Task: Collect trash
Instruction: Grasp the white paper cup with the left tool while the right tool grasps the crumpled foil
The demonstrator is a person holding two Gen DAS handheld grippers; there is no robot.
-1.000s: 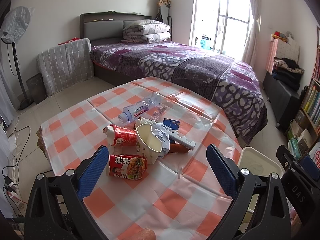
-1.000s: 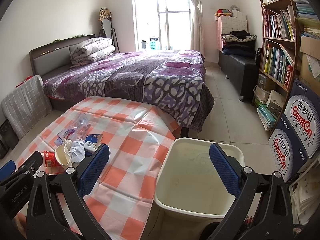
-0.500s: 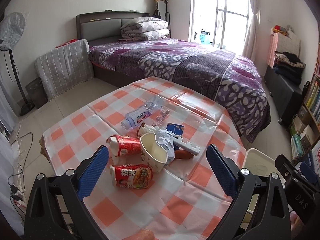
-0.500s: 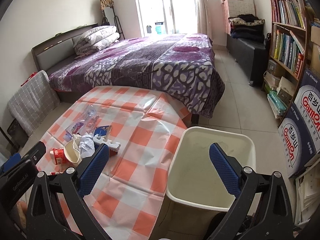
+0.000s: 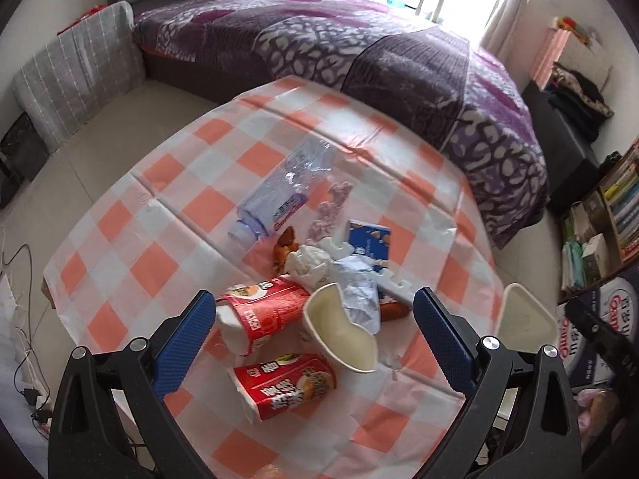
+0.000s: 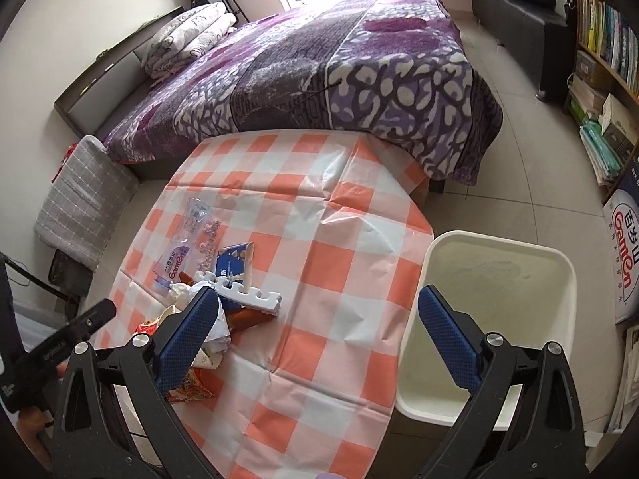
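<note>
A pile of trash lies on the checked table (image 5: 167, 207): two red noodle cups (image 5: 283, 387) (image 5: 261, 311), a torn white paper cup (image 5: 339, 327), crumpled paper (image 5: 357, 287), a clear plastic bottle (image 5: 279, 199), a blue packet (image 5: 369, 241) and a white foam strip (image 6: 249, 293). My left gripper (image 5: 307, 343) is open above the cups, holding nothing. My right gripper (image 6: 317, 339) is open and empty over the table's right part, between the pile and the cream bin (image 6: 495, 319).
The bin stands on the floor against the table's right edge. A bed (image 6: 339, 64) with a purple cover lies beyond the table. Bookshelves (image 6: 607, 40) and cartons (image 6: 625, 255) line the right wall. Cables (image 5: 16, 319) lie on the floor at left.
Both grippers have risen and tilted downward, so the views look down on the table. The left gripper has come closer to the trash pile. Both stay open.
</note>
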